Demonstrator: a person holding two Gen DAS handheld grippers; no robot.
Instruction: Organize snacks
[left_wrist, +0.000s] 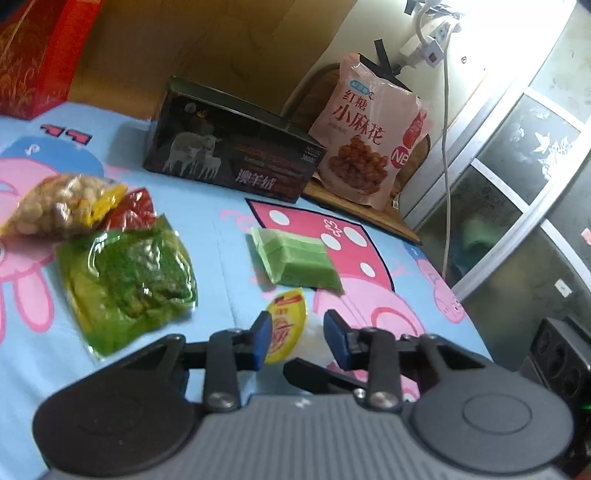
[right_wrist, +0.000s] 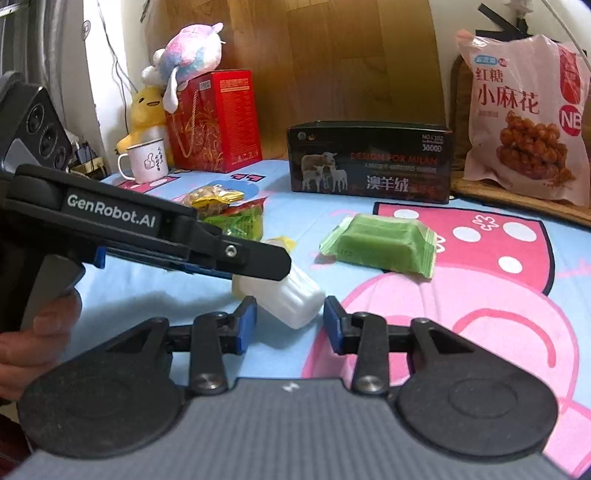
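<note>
Nearest in the right wrist view, the right gripper (right_wrist: 290, 325) is held with its 2 blue-padded fingers spread apart; nothing is pinched between them. Just beyond its tips a white ribbed cup (right_wrist: 291, 301) with a yellow foil lid (left_wrist: 286, 326) is seen lying on its side on the cartoon-printed bedsheet (right_wrist: 461, 332). The left gripper (left_wrist: 297, 339) is reached in from the left over the cup's lidded end. In the left wrist view its 2 fingers are likewise spread, with the yellow lid seen in the gap between them; whether the pads touch the cup cannot be told. A person's hand (right_wrist: 33, 332) is wrapped around the left gripper's handle.

Farther out, a green wrapped snack block (right_wrist: 380, 245) is laid flat on the sheet, apart from the cup. To its left, a cluster of bags is piled together: a green-and-yellow bag (left_wrist: 125, 277), a red packet (left_wrist: 135, 212) partly hidden behind it, and a clear bag of nuts (left_wrist: 59, 206).

Behind these, a dark box printed with sheep (right_wrist: 369, 164) is stood near the headboard. A pink snack bag (right_wrist: 524, 118) is propped upright to its right. At the far left, a red gift box (right_wrist: 218, 118), a white enamel mug (right_wrist: 144, 160) and plush toys (right_wrist: 181, 55) are gathered.
</note>
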